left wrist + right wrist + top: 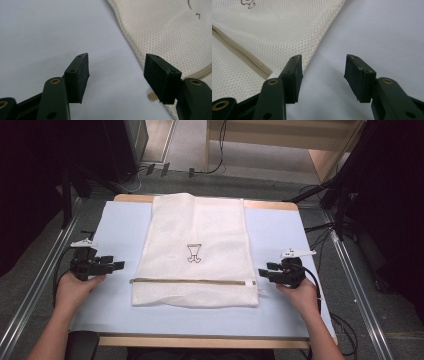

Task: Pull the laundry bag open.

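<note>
Blue mat, one mesh bag — two open claws

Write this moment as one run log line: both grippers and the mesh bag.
left gripper: open, empty | right gripper: open, empty | mesh laundry bag: flat on table, between grippers

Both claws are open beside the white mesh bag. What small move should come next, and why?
Probably move each claw inward to the nearest side edge of the mesh bag. The left claw and the right claw stand open on the blue mat, level with the zipper, holding nothing.
</note>
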